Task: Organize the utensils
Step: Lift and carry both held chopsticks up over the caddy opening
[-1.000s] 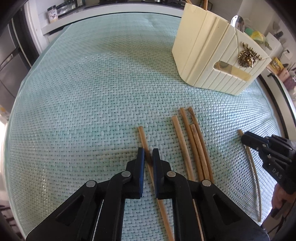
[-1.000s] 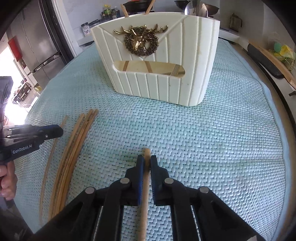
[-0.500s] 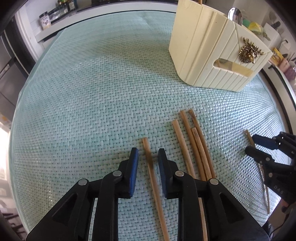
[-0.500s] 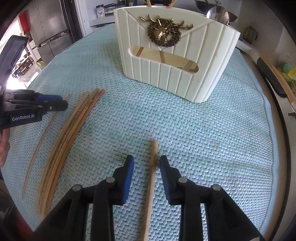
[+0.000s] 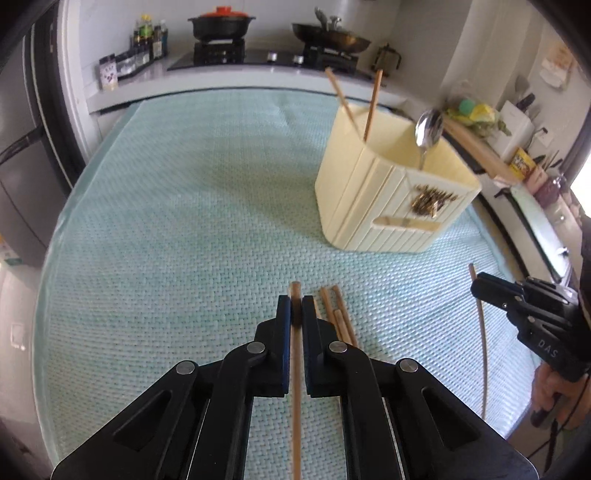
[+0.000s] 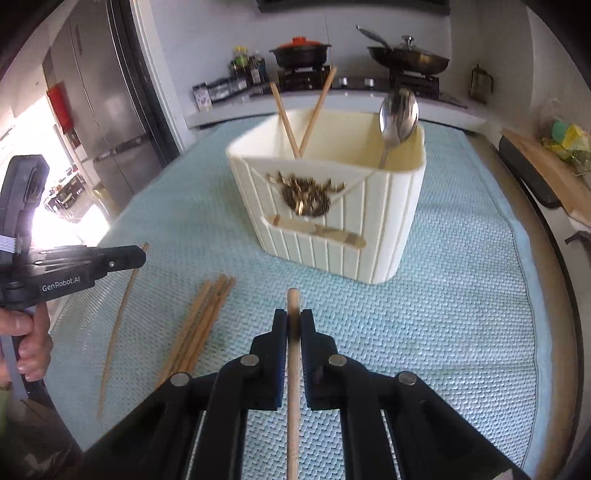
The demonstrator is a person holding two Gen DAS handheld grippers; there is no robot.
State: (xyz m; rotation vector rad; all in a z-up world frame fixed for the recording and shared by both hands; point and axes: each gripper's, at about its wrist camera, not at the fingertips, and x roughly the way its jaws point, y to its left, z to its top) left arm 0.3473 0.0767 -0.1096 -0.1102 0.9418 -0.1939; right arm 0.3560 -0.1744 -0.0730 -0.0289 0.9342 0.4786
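Observation:
My left gripper (image 5: 294, 308) is shut on a wooden chopstick (image 5: 296, 406) and holds it above the mat. My right gripper (image 6: 293, 321) is shut on another wooden chopstick (image 6: 293, 398), also lifted. A cream utensil holder (image 5: 391, 199) with a brass stag ornament stands ahead; it also shows in the right wrist view (image 6: 332, 206). Two chopsticks (image 6: 303, 118) and a metal spoon (image 6: 398, 118) stand in it. A bundle of loose chopsticks (image 6: 199, 328) lies on the mat between the grippers.
A pale green woven mat (image 5: 184, 221) covers the table. A stove with a black pot (image 5: 219, 24) and a pan (image 5: 330, 37) is behind it. A fridge (image 6: 107, 122) stands at the left. A cutting board (image 6: 546, 173) lies at the right edge.
Both grippers were open over a chopstick half a second ago; now each has shut on its chopstick and lifted it, the views tilting up toward the holder.

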